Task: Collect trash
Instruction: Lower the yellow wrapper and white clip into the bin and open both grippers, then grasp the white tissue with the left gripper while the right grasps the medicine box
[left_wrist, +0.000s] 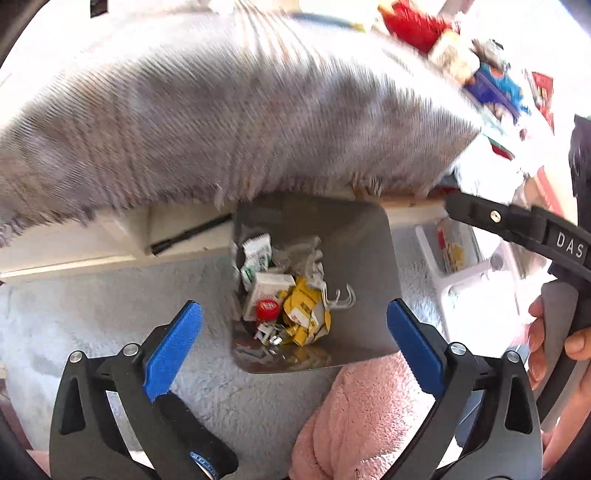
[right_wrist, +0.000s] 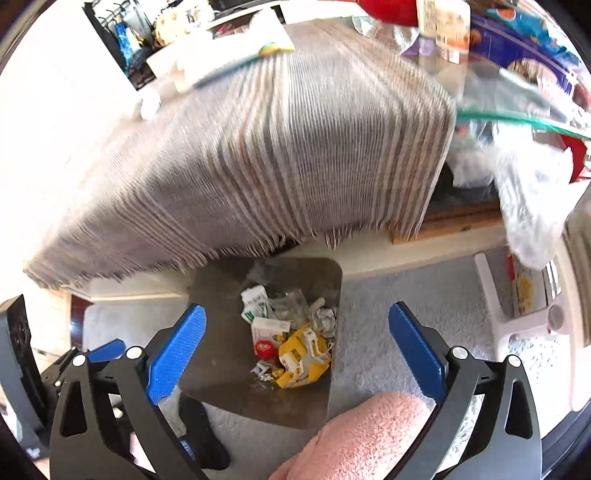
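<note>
Both grippers are hanging over the grey square-mouthed plastic bin (left_wrist: 354, 258) at centre frame, so a drop seems to be finishing. Its crumpled yellow wrapper (left_wrist: 306, 314), red bottle cap (left_wrist: 267, 309) and white carton (left_wrist: 267, 291) are lying inside. The left gripper (left_wrist: 295, 334) and right gripper (right_wrist: 297, 341) are gaping wide, holding nothing. Next comes reaching for the blurred, possibly littered tabletop (right_wrist: 461, 214) at upper right.
</note>
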